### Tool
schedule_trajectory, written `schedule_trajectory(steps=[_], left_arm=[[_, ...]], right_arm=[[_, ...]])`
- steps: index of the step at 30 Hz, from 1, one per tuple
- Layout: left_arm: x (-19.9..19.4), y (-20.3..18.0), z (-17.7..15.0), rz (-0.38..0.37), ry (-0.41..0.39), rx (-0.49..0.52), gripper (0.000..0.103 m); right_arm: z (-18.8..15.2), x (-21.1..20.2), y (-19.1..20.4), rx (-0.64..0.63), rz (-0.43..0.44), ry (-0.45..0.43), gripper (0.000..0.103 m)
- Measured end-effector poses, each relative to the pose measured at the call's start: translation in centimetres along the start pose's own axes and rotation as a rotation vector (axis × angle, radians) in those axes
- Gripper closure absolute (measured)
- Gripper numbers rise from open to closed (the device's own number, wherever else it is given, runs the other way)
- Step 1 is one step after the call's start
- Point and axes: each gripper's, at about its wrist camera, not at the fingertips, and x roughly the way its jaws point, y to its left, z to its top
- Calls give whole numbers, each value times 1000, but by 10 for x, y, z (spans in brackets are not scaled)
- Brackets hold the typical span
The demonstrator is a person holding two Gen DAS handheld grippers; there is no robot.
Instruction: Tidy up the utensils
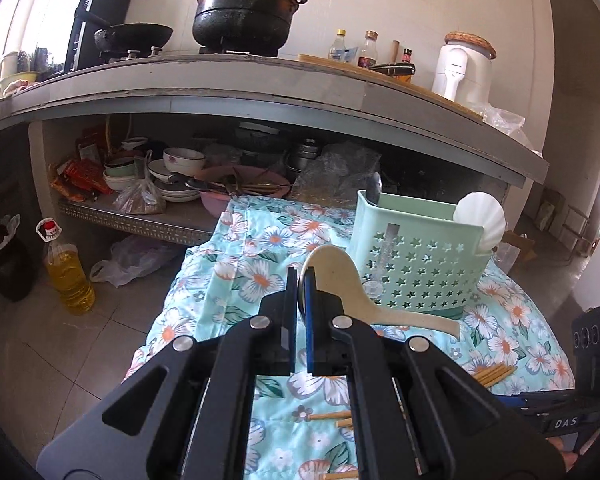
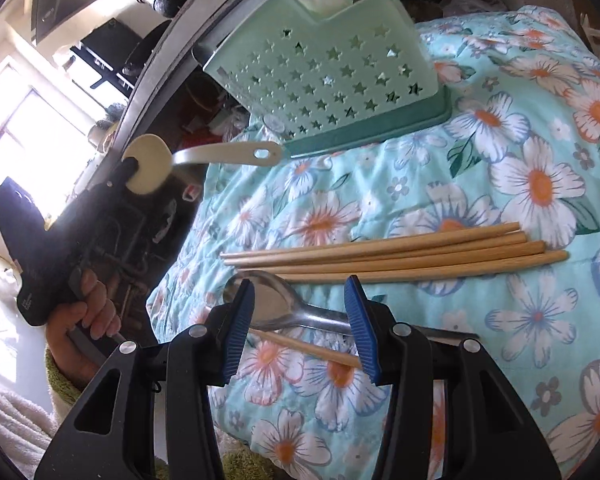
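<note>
My left gripper (image 1: pixel 301 280) is shut on the bowl of a cream plastic spoon (image 1: pixel 340 280), held above the floral cloth with its handle pointing at the mint green utensil holder (image 1: pixel 416 264). The spoon also shows in the right wrist view (image 2: pixel 204 158), near the holder (image 2: pixel 324 76). My right gripper (image 2: pixel 300 312) is open, its jaws on either side of a metal spoon (image 2: pixel 276 300) lying on the cloth. Several wooden chopsticks (image 2: pixel 400 254) lie just beyond it; one more chopstick (image 2: pixel 308 350) lies under the spoon. A white scoop (image 1: pixel 482 220) stands in the holder.
The floral cloth (image 2: pixel 500 160) covers the work surface. Behind it a low shelf holds bowls and plates (image 1: pixel 180 172). The counter above carries a black pot (image 1: pixel 244 12), a wok (image 1: pixel 136 36) and bottles. An oil bottle (image 1: pixel 66 272) stands on the floor at left.
</note>
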Motion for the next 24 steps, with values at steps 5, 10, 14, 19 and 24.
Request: schedule_trajectory(steps=[5,10,14,19,24], left_arm=[[-11,21,1,44,-3,-13,101],[-17,36,0,81,3,-31,101],[-19,44,-2,97,6,-40,101],[-16,52,-2,112,29,-57,101],[-15,55,-3,112,42,-72,101]], right_arm=[[-5,13,30,-129,-59,18,57],[-12,25,68,-257,-146,-9,57],[-20,42,96,-348,-261,-35,57],[-30,64,123,-473,-409,-86,57],[-37,80,130,-548,-509,-84,63]])
